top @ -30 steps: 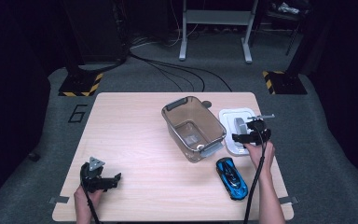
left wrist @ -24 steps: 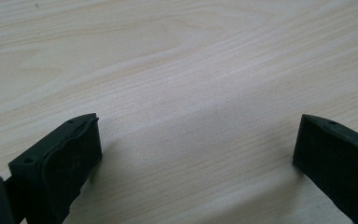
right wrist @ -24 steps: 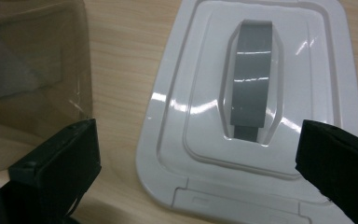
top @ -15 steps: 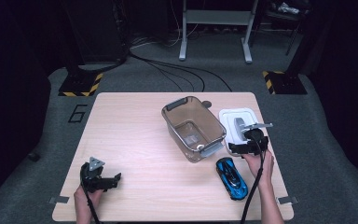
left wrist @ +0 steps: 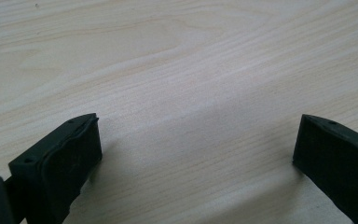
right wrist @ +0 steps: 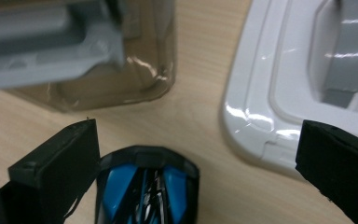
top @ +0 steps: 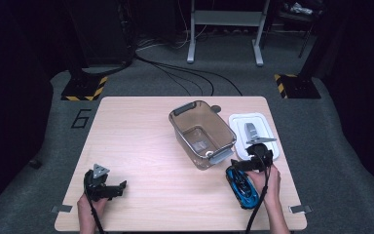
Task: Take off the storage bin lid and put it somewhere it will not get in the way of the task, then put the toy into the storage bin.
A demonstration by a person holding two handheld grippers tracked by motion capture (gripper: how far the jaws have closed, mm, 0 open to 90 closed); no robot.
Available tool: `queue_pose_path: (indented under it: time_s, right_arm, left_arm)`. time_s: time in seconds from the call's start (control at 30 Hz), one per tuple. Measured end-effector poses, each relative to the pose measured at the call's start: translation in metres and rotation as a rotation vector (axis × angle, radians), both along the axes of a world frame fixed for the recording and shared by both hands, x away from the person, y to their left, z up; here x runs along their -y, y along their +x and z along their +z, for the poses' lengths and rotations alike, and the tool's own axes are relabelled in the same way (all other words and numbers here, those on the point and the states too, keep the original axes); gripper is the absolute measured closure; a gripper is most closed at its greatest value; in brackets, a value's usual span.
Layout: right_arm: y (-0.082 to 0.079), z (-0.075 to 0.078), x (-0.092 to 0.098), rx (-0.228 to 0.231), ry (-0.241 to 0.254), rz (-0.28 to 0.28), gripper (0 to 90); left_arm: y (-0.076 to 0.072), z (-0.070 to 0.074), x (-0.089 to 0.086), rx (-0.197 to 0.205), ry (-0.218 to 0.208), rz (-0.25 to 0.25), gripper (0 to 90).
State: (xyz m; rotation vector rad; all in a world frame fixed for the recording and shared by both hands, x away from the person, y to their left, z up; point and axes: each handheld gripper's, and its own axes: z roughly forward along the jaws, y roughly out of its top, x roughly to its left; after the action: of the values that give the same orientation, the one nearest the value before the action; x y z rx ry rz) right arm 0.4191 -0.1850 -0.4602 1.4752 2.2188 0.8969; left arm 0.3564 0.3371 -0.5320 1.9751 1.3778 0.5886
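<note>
A blue and black toy car (top: 242, 186) (right wrist: 145, 193) lies near the table's front right. My right gripper (top: 246, 165) (right wrist: 196, 172) hovers open right over the car's far end, its jaws spread wide with the car's nose low between them, not clamped. Just beyond stand a clear brown plastic bin (top: 202, 133) (right wrist: 74, 51) with grey handles and a white lid (top: 251, 132) (right wrist: 303, 79) with a grey handle, lying flat to the bin's right. My left gripper (top: 114, 188) (left wrist: 196, 154) rests open at the front left, over bare wood, nothing between its jaws.
The light wooden table (top: 141, 141) has wide bare room across its left and middle. Dark floor surrounds it, with cables, a metal stand (top: 224, 29) behind and yellow-black striped markers (top: 83, 90) at the far corners.
My right gripper has drawn back toward the person and down, from over the white lid to the toy car's far end. The left gripper has stayed put.
</note>
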Motion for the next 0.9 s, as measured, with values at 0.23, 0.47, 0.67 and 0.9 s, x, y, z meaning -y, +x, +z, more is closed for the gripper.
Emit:
queue_pose_path:
  time_s: [0.23,0.47,0.67,0.9]
  right_arm:
    - [-0.011,-0.017,-0.015,-0.049,-0.030,0.025,0.0]
    - [-0.015,-0.028,-0.027,-0.075,-0.036,0.034,0.7]
    - [-0.013,-0.034,-0.030,-0.097,-0.050,0.023,10.1]
    - [-0.011,-0.038,-0.031,-0.115,-0.060,0.015,21.3]
  left_arm:
    - [0.000,0.000,0.000,0.000,0.000,0.000,1.1]
    - [0.000,0.000,0.000,0.000,0.001,-0.001,1.1]
    - [0.000,0.000,0.000,0.000,0.001,0.000,1.1]
    - [0.000,0.000,0.000,0.000,0.000,0.000,1.0]
